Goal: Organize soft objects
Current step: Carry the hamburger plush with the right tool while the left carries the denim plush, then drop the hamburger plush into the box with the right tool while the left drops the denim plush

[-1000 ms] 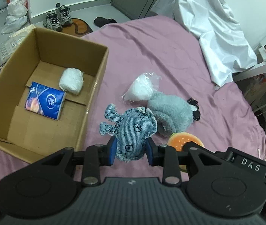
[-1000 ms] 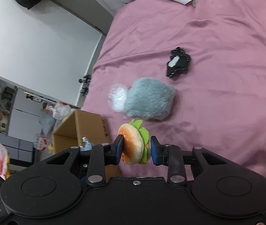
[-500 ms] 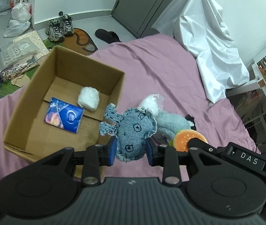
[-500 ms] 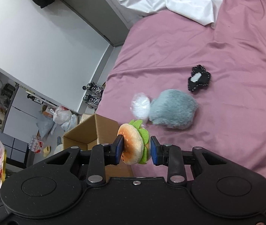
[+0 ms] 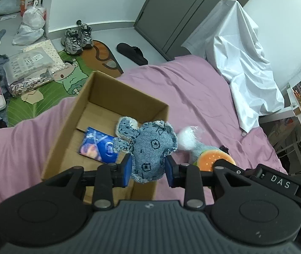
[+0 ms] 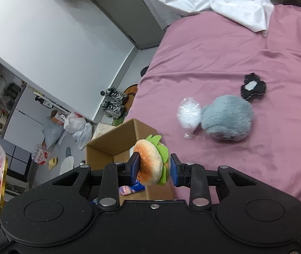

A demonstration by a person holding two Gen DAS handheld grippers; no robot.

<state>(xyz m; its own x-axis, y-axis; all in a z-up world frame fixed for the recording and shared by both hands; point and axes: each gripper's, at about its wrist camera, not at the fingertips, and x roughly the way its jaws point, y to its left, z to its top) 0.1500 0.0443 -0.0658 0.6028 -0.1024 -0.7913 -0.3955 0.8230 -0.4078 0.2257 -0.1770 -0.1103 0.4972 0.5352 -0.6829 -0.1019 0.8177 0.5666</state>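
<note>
Left wrist view: left gripper clamps a denim toy at centre frame; right gripper clamps a burger toy.

Bed, pink sheet: cardboard box at 9 o'clock; grey plush, white bag, black patch at 3.

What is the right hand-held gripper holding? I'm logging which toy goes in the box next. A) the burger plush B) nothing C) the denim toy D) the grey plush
A: the right hand-held gripper has its jaws pressed on the burger plush.
</note>
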